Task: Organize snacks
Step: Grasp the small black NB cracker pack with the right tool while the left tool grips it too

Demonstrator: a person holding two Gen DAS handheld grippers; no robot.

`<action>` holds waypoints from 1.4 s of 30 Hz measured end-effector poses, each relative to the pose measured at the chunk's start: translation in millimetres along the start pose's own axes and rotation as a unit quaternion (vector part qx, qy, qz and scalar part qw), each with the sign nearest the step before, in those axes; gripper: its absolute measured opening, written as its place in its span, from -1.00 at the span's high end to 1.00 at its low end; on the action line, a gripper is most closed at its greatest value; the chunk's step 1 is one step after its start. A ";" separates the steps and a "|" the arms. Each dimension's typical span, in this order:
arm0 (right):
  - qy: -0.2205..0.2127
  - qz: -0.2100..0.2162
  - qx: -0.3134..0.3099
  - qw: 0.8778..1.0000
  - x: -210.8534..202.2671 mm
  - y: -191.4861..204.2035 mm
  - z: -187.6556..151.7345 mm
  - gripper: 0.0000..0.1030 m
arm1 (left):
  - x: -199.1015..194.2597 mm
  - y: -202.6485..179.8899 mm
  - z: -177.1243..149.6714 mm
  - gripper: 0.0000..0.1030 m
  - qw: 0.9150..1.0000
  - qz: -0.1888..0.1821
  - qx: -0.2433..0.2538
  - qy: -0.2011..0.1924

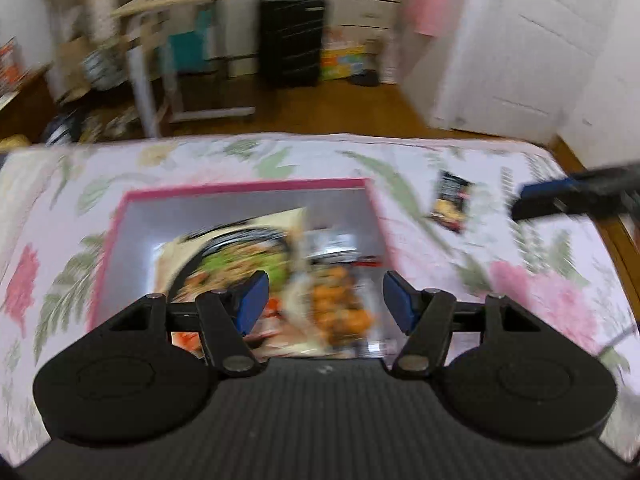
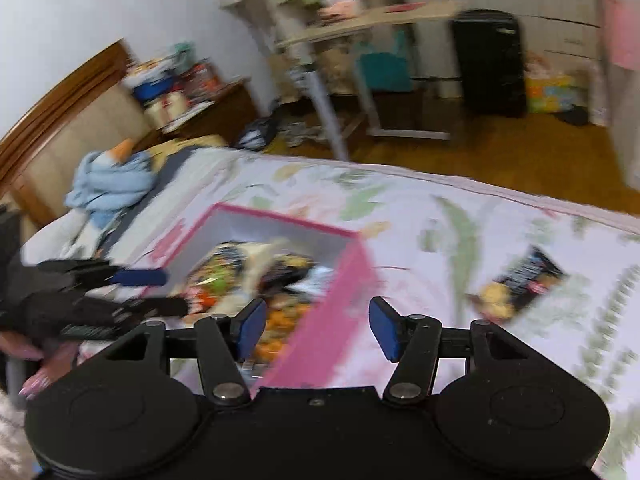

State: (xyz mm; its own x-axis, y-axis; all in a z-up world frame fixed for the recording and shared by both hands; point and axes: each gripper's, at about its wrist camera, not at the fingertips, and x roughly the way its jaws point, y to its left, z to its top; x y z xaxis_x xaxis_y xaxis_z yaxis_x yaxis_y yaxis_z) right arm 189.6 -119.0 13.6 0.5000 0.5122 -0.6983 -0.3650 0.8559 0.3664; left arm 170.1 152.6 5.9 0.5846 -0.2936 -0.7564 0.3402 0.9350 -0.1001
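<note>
A pink-rimmed box (image 1: pixel 248 189) (image 2: pixel 332 320) lies on the floral bedspread and holds several snack packets (image 1: pixel 240 264) (image 2: pixel 256 272). One dark snack packet (image 1: pixel 451 200) (image 2: pixel 520 284) lies loose on the bedspread to the right of the box. My left gripper (image 1: pixel 325 300) is open and empty above the box; it also shows at the left of the right wrist view (image 2: pixel 160 292). My right gripper (image 2: pixel 318 326) is open and empty over the box's right wall; it shows at the right edge of the left wrist view (image 1: pixel 568 196). Both views are blurred.
The floral bedspread (image 1: pixel 540 280) (image 2: pixel 480 208) ends at the far edge above a wooden floor (image 1: pixel 340 108). A blue cloth bundle (image 2: pixel 112 184) lies near the headboard. A side table (image 1: pixel 192 4), a black case (image 1: pixel 290 40) and a white door (image 1: pixel 520 52) stand beyond.
</note>
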 end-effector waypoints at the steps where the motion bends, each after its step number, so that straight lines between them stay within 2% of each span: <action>1: 0.003 -0.003 0.017 1.000 -3.2 -10.7 1.0 -0.25 | 2.8 -9.5 2.7 -0.20 1.000 -0.002 0.013 0.003; 5: -0.002 -0.006 0.072 0.997 -14.8 -58.5 1.9 -0.26 | 18.9 -49.8 15.6 -0.16 0.998 -0.024 0.055 0.018; 8: 0.002 -0.007 0.100 0.995 -15.3 -91.9 0.0 -0.27 | 31.7 -75.2 25.1 -0.16 0.997 -0.042 0.061 0.019; 10: -0.013 -0.026 0.117 0.993 -13.6 -115.6 -4.7 -0.27 | 47.9 -90.8 32.9 -0.13 0.997 -0.049 0.053 0.021; 13: -0.027 -0.064 0.095 0.993 -2.8 -137.4 -8.3 -0.27 | 77.4 -108.1 42.3 -0.10 0.996 -0.076 0.034 0.034; 16: -0.047 -0.091 0.078 0.992 11.5 -158.6 -13.0 -0.27 | 111.1 -118.7 44.1 -0.10 0.993 -0.098 0.000 0.063; 20: -0.066 -0.090 0.088 0.990 33.1 -184.6 -15.1 -0.27 | 147.5 -130.9 42.2 -0.09 0.994 -0.091 -0.019 0.064; 23: -0.084 -0.069 0.075 0.991 55.5 -196.5 -13.0 -0.26 | 177.0 -136.1 39.5 -0.03 0.994 -0.085 -0.044 0.042; 24: -0.090 -0.078 0.072 0.990 63.6 -199.7 -12.5 -0.27 | 188.3 -139.0 37.6 0.02 0.995 -0.076 -0.055 0.036; 27: -0.106 -0.094 0.118 0.983 89.1 -219.6 -12.4 -0.27 | 216.7 -145.2 31.3 0.05 0.996 -0.044 -0.079 0.017; 32: -0.104 -0.113 0.137 0.979 124.7 -236.7 -7.4 -0.25 | 256.1 -137.7 26.8 0.05 0.990 -0.036 -0.131 0.039; 35: -0.118 -0.104 0.176 0.972 134.8 -245.5 -6.0 -0.11 | 262.7 -136.4 26.7 0.05 0.991 -0.035 -0.129 0.030; 36: -0.112 -0.094 0.173 0.974 137.3 -246.2 -3.8 0.03 | 263.7 -137.8 28.4 0.06 0.992 -0.037 -0.119 0.031; 38: -0.086 -0.075 0.164 0.980 141.7 -245.6 -1.4 0.14 | 265.4 -136.7 30.4 0.17 0.992 -0.046 -0.117 0.034; 40: -0.069 -0.056 0.156 0.984 140.1 -243.1 -2.6 0.27 | 265.0 -130.5 29.8 0.23 0.988 -0.054 -0.139 0.033; 42: -0.045 -0.049 0.138 0.988 134.6 -237.9 -6.6 0.29 | 262.1 -128.6 26.2 0.26 0.987 -0.056 -0.148 0.031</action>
State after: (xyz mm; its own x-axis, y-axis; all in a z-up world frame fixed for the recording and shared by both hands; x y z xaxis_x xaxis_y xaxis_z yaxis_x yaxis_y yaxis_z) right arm 338.6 -254.2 -171.6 0.5950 0.4194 -0.6856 -0.0890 0.8822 0.4624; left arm 298.8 -49.9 -162.6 0.5059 -0.3933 -0.7677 0.1641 0.9176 -0.3619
